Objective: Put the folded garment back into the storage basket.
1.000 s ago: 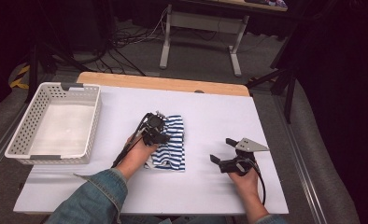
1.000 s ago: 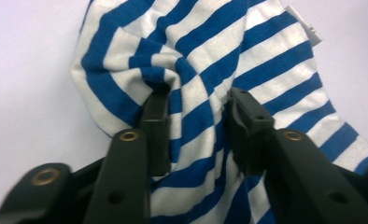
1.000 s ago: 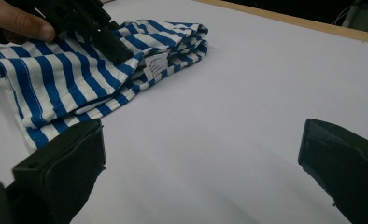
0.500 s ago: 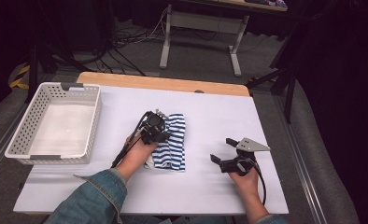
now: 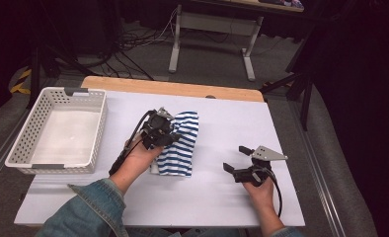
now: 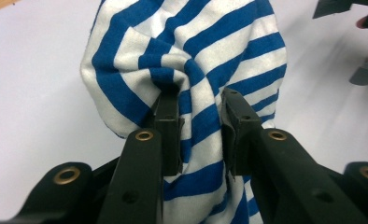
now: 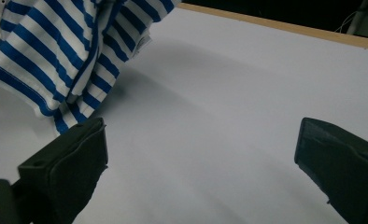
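At the centre of the high view, the striped cloth (image 5: 180, 145) is pinched in a bunched fold by the left tool (image 5: 159, 129), whose jaws have just been closing on it. At lower right, the right tool (image 5: 238, 159) is held wide open above the white counter (image 5: 222, 197), nothing gripped.

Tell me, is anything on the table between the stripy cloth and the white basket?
Nothing visible. The cloth is pinched in the left gripper, and the bare white table lies between it and the basket to its left.
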The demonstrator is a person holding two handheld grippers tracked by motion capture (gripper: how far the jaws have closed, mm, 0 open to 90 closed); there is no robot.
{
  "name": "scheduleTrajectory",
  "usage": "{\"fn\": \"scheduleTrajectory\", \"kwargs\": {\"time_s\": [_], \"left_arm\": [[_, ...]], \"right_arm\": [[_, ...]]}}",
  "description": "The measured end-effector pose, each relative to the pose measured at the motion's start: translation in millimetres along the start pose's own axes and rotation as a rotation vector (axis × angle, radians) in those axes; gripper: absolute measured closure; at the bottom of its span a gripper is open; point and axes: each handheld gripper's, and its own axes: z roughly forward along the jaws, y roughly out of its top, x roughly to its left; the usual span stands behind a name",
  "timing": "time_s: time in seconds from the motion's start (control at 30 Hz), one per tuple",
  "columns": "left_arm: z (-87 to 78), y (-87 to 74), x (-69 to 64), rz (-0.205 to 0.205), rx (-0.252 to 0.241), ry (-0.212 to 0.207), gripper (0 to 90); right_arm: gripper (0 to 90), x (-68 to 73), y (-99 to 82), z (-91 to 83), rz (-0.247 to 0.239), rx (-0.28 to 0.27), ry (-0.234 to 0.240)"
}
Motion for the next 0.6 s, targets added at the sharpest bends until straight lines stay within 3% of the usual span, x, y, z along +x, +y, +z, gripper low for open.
{"fn": "scheduleTrajectory", "kwargs": {"time_s": [0.2, 0.23, 0.4, 0.53, 0.57, 0.6], "left_arm": [[-22.0, 4.9, 0.3, 0.032, -0.023, 0.009, 71.7], [-25.4, 5.1, 1.4, 0.031, -0.028, 0.010, 71.7], [-41.4, 5.3, 9.6, 0.024, -0.042, 0.012, 71.6], [-57.0, 6.5, 17.8, 0.023, -0.045, 0.035, 71.6], [-60.4, 6.5, 19.5, 0.021, -0.047, 0.039, 71.6], [-65.7, 6.3, 22.3, 0.018, -0.054, 0.045, 71.6]], "right_arm": [[3.1, 0.2, 0.1, -0.8, -0.007, -0.013, 0.001], [4.0, -0.2, 0.7, -1.6, 0.008, -0.031, 0.037], [4.0, -0.5, 1.0, -2.7, 0.012, -0.038, 0.052], [0.3, -0.4, 0.5, -1.8, 0.017, -0.032, 0.035], [0.5, -0.6, 0.4, -1.9, 0.022, -0.032, 0.039], [2.5, -2.1, 0.0, -1.9, 0.044, -0.035, 0.073]]}}
